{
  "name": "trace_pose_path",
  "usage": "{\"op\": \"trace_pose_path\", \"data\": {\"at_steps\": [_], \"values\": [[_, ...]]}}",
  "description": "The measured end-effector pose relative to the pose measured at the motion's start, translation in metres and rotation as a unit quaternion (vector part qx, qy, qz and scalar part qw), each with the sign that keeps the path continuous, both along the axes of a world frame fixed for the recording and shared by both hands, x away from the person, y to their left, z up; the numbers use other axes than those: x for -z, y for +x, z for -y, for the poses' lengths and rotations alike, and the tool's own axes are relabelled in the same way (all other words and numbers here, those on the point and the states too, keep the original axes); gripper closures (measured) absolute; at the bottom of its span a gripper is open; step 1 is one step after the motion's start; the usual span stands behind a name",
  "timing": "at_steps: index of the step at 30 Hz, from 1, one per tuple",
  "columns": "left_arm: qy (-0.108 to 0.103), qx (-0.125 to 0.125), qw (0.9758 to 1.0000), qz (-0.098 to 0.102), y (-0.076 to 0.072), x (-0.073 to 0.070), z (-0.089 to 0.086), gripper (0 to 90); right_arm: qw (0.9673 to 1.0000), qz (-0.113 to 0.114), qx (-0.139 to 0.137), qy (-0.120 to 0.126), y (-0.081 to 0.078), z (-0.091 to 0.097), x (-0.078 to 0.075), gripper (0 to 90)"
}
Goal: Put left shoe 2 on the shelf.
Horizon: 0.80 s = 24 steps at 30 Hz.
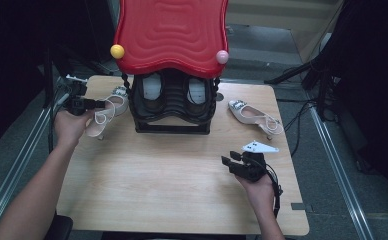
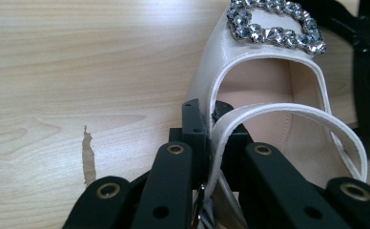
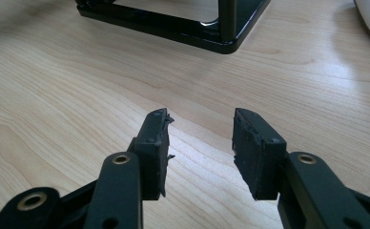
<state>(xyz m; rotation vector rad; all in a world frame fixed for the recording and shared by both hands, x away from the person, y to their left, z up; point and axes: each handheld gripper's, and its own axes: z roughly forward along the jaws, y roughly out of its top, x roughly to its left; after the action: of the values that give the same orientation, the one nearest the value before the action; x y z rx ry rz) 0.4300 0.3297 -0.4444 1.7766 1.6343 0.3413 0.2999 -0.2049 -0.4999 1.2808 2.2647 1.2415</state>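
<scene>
Left gripper view shows my left claw (image 2: 210, 143) clamped on the white strap of the cream shoe (image 2: 269, 95), the one with the jewelled buckle (image 2: 274, 25), at the counter's (image 1: 172, 170) far left corner beside the black shoe rack (image 1: 174, 105). My right claw (image 3: 200, 143) hangs open over the counter's near right part, gripping nothing.

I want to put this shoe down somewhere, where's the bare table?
The wide wooden table front is bare, between the black shoe rack and the near edge, left of the right hand-held gripper. It is crowded beside the rack, where the other white buckled shoe lies.
</scene>
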Motion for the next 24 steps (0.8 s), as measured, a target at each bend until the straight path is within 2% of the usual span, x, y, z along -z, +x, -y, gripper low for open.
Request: {"op": "trace_pose_path", "data": {"at_steps": [1, 11, 14, 17, 24], "values": [[0.004, 0.004, 1.0, 0.0, 0.0, -0.005, -0.001, 85.7, 1.0, -0.001, -0.001, 0.0, 0.0, -0.001, 0.0, 58.0], [-0.001, 0.006, 0.9999, 0.016, -0.003, -0.056, -0.004, 85.6, 0.9999, -0.001, -0.017, 0.003, 0.006, -0.009, -0.001, 57.9], [-0.002, 0.004, 0.9996, 0.029, -0.005, -0.071, -0.006, 85.6, 0.9998, 0.0, -0.021, 0.005, 0.007, -0.011, -0.001, 57.9], [-0.002, 0.005, 0.9995, 0.031, -0.005, -0.086, -0.006, 85.6, 0.9997, -0.001, -0.024, 0.005, 0.008, -0.013, -0.001, 57.9], [-0.021, 0.009, 0.9992, 0.034, -0.001, -0.123, -0.003, 85.6, 0.9996, -0.001, -0.029, 0.004, 0.01, -0.015, 0.0, 57.8]]}}
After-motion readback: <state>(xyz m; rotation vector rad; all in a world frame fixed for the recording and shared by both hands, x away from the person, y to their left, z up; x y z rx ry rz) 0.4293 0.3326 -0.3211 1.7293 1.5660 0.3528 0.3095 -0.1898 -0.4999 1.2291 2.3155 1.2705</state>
